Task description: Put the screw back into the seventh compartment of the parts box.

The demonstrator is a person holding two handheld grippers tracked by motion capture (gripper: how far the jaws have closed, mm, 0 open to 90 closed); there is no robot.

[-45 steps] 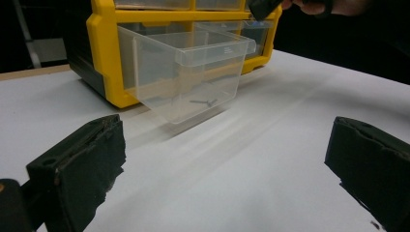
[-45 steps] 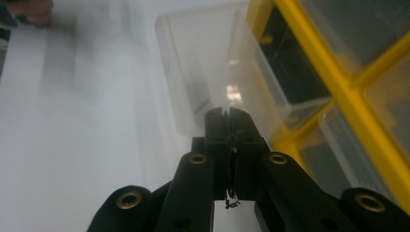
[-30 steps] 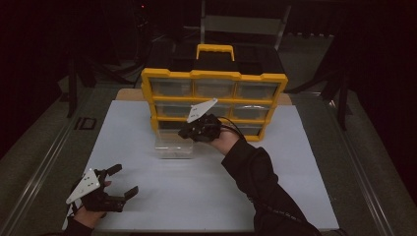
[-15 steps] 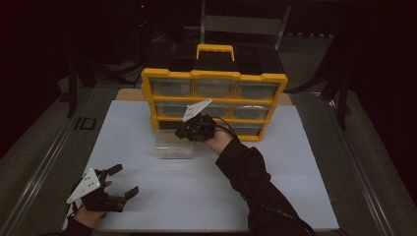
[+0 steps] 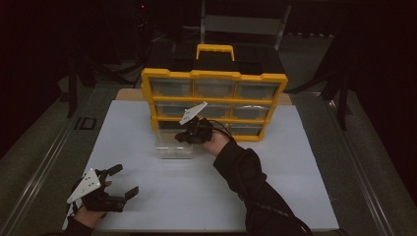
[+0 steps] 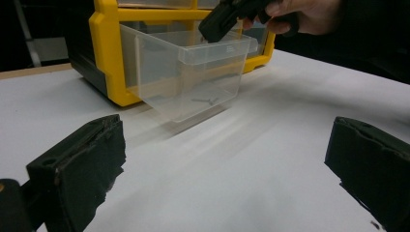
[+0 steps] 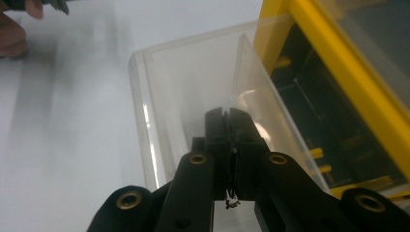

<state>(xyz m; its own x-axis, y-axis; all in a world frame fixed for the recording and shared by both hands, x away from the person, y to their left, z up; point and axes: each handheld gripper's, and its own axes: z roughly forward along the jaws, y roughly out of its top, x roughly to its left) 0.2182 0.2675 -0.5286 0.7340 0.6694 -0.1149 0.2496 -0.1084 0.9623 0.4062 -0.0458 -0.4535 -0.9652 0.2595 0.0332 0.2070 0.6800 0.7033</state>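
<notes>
fig.: r gripper (image 5: 184,136) hung over the clear drawer (image 5: 173,146), jaws pinched shut on a tiny dark bit, prob. a screw. drawer sat pulled out from the yellow cabinet (image 5: 214,77), directly below the tips. l gripper (image 5: 120,182) rested wide open, empty, well apart.

Right claw (image 7: 227,113) pinched closed (angled down); left claw (image 5: 118,182) gapes wide.
</notes>
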